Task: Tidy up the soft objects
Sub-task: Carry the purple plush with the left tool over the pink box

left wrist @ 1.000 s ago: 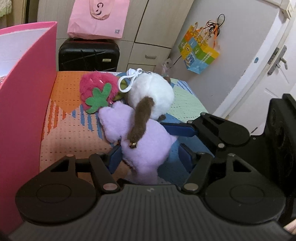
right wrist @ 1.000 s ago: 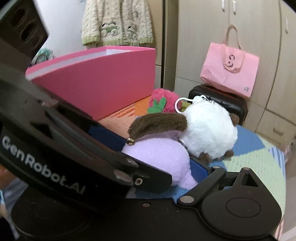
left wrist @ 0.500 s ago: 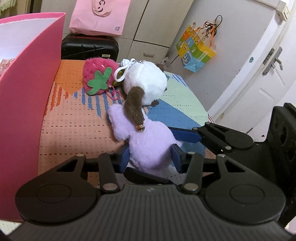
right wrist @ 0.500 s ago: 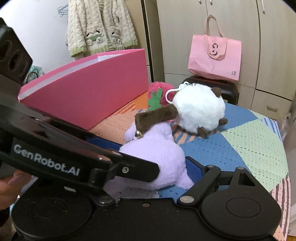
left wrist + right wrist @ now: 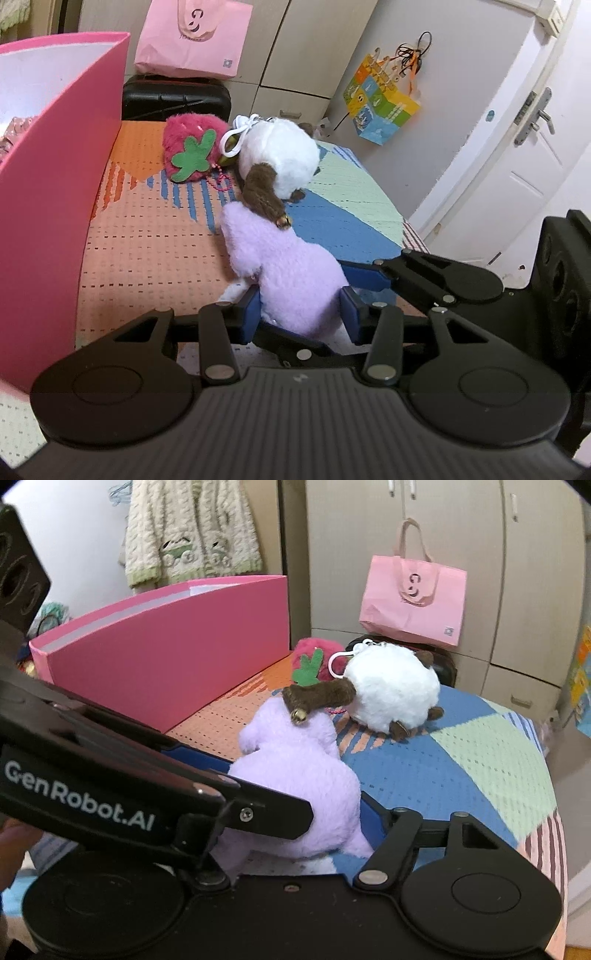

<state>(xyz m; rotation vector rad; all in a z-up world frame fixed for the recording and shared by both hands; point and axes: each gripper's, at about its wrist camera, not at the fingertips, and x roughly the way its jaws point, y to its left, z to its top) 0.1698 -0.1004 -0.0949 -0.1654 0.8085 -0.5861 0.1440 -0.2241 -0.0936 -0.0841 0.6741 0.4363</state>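
A purple plush toy [image 5: 284, 269] lies on the colourful knitted mat [image 5: 155, 236]. My left gripper [image 5: 301, 314] is shut on its near end. My right gripper [image 5: 295, 812] also closes around the purple plush [image 5: 295, 775] from the right; its blue pad [image 5: 365, 275] shows in the left wrist view. A white plush [image 5: 280, 158] with a brown tail and bell rests its tail on the purple one. A pink strawberry plush [image 5: 192, 151] lies behind it. The pink box [image 5: 55, 192] stands at the left, also in the right wrist view [image 5: 166, 664].
A black suitcase [image 5: 177, 99] with a pink bag [image 5: 192, 37] stands behind the mat. A colourful bag [image 5: 380, 107] hangs on the wall at right. A door [image 5: 517, 166] is at far right. A knitted cardigan [image 5: 192, 535] hangs behind the box.
Both grippers have pulled the purple plush back toward me, away from the white and strawberry plushes. The white plush's tail still lies on it.
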